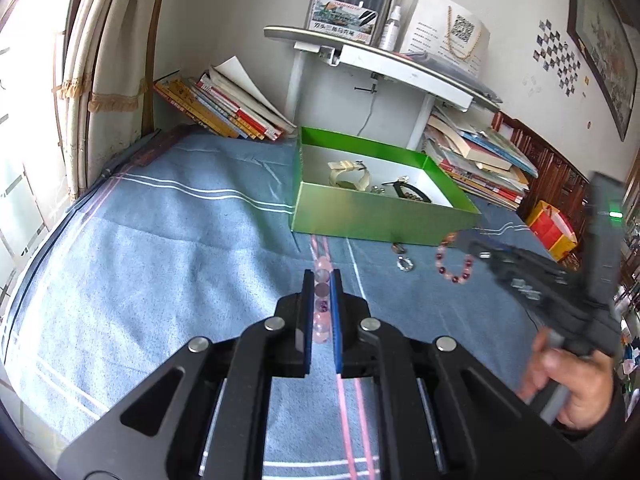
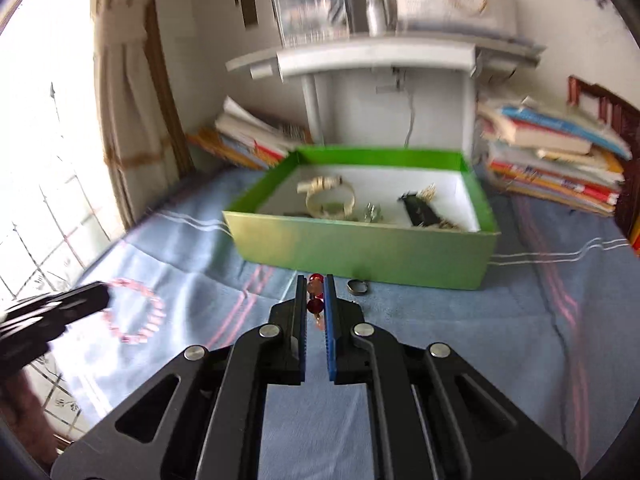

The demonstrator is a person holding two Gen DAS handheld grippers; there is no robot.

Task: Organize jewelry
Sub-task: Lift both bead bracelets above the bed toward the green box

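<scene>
My left gripper is shut on a pale pink bead bracelet; in the right wrist view that bracelet hangs as a pink loop from the left gripper. My right gripper is shut on a red and pink bead bracelet; in the left wrist view that bracelet hangs from the right gripper. The green box holds a cream watch, a black item and small metal pieces.
A small ring and a brown bead lie on the blue cloth before the box. Book stacks flank a white stand behind it. A curtain and window are at left.
</scene>
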